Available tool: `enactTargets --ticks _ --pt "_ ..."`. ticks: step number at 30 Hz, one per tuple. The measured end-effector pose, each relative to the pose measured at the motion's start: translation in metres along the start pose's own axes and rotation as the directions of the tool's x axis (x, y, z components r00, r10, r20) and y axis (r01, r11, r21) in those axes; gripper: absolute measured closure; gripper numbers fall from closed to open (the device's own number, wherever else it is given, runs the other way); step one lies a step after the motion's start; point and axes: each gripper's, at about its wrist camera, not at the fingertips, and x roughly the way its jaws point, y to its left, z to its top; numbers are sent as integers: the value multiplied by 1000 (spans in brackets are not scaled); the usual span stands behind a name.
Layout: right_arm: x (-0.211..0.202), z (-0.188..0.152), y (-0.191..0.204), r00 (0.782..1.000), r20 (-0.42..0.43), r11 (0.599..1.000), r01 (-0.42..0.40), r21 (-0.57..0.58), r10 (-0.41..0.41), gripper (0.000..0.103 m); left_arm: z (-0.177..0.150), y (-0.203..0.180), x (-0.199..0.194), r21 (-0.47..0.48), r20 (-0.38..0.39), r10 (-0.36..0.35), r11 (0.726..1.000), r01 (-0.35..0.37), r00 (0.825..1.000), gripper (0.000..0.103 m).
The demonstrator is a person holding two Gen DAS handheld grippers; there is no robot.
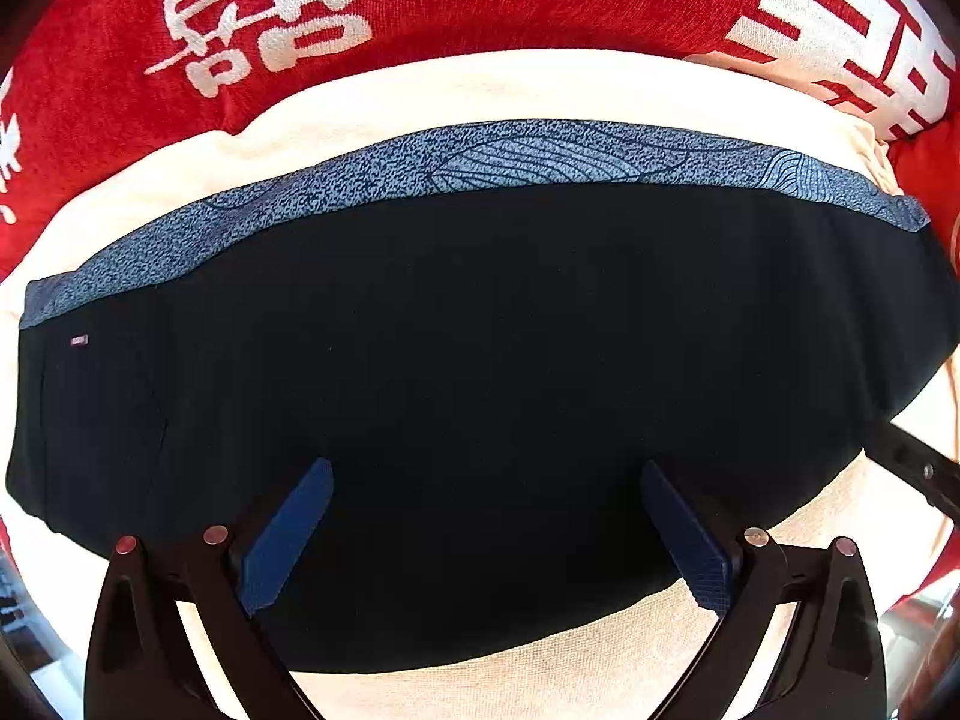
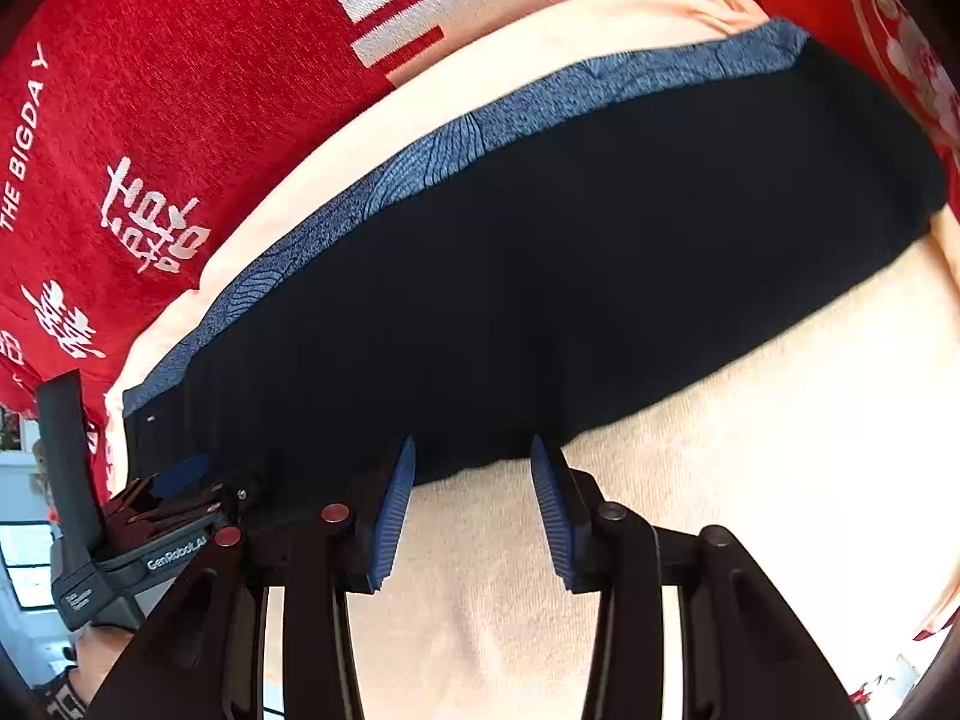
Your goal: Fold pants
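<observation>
One pair of black pants (image 1: 480,390) on one cream towel (image 1: 540,90); two tools, left tool (image 1: 486,480) and right tool (image 2: 473,456), both spread apart

One pants (image 1: 480,390), one towel (image 1: 540,90), two tools (image 1: 486,480).

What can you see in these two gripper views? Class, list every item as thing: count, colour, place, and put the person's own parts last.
pants: one, black, lying flat across the cream towel
waistband: one, speckled blue with a leaf pattern, along the far edge of the pants
small tag: one, pale, left end of the pants just below the waistband
towel: one, cream, spread under the pants
blanket: one, red with white lettering, under and beyond the towel
left gripper: one, black with blue pads, open, over the near edge of the pants
right gripper: one, black with blue pads, open, at the pants' near edge
</observation>
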Motion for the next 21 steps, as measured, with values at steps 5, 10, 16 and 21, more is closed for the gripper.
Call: enactTargets --ticks 5,10,16,21 --pt "0 -18 -13 999 -31 999 -9 36 10 58 -3 -2 1 -19 2 21 1000 -21 1000 0" --pt "-4 -28 -29 999 -28 996 -32 83 35 58 -7 -8 3 -13 10 49 999 -49 999 0" --pt "-15 -26 -52 998 6 990 -58 128 58 58 -7 -18 -1 -1 14 85 996 -85 996 0" --pt "-26 -21 -79 997 46 978 -75 193 67 58 -4 -27 -1 9 17 121 993 -121 993 0"
